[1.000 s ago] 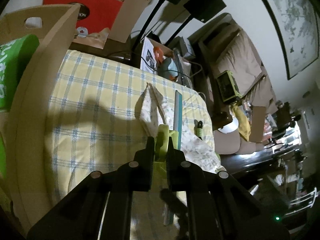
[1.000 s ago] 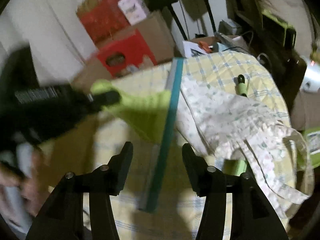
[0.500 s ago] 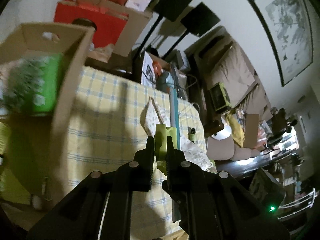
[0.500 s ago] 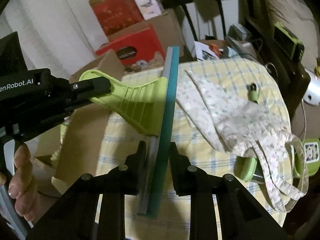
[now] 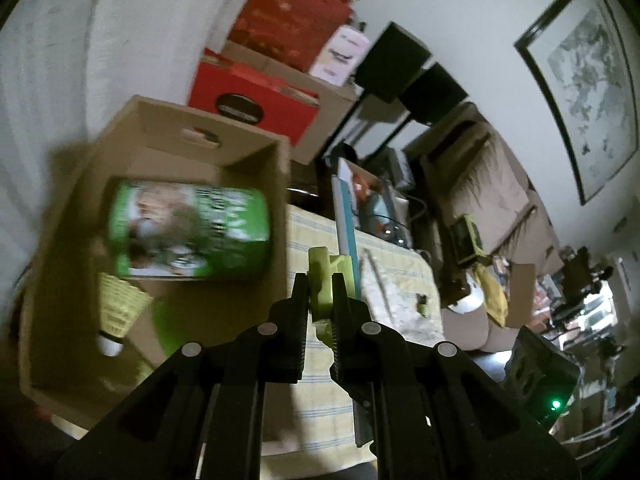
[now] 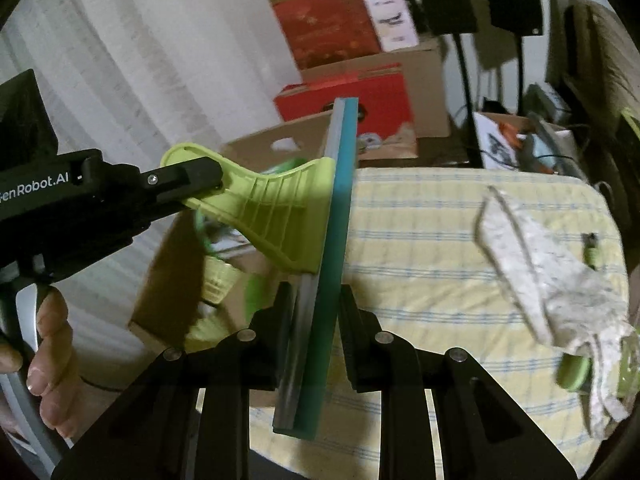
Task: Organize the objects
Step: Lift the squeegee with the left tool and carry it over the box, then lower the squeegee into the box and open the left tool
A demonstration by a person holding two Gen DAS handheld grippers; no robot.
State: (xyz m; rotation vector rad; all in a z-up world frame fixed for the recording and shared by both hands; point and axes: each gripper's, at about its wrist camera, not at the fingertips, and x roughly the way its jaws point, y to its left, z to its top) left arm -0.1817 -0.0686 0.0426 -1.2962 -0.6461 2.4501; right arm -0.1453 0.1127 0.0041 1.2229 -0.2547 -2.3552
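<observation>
Left tongs [image 5: 321, 300]: I see them clamped on the squeegee's [image 6: 320, 248] lime handle.
Right tongs [image 6: 313, 312]: pinching its teal blade, held above the checked cloth [image 6: 460, 240].
Left view only: cardboard box [image 5: 256, 152] holding a green can [image 5: 188, 236], possibly a shuttlecock [image 5: 116, 312].

A cardboard box [image 5: 160, 184] stands at the left edge of the cloth-covered table [image 6: 440, 248]; inside it lie a canister [image 5: 188, 232] and, nearer the camera, a shuttlecock [image 5: 116, 312]. A squeegee [image 6: 320, 248] hangs above the table's left part. A crumpled fabric bag [image 6: 560, 280] lies on the table's right side. More boxes [image 6: 360, 80] are stacked behind.
</observation>
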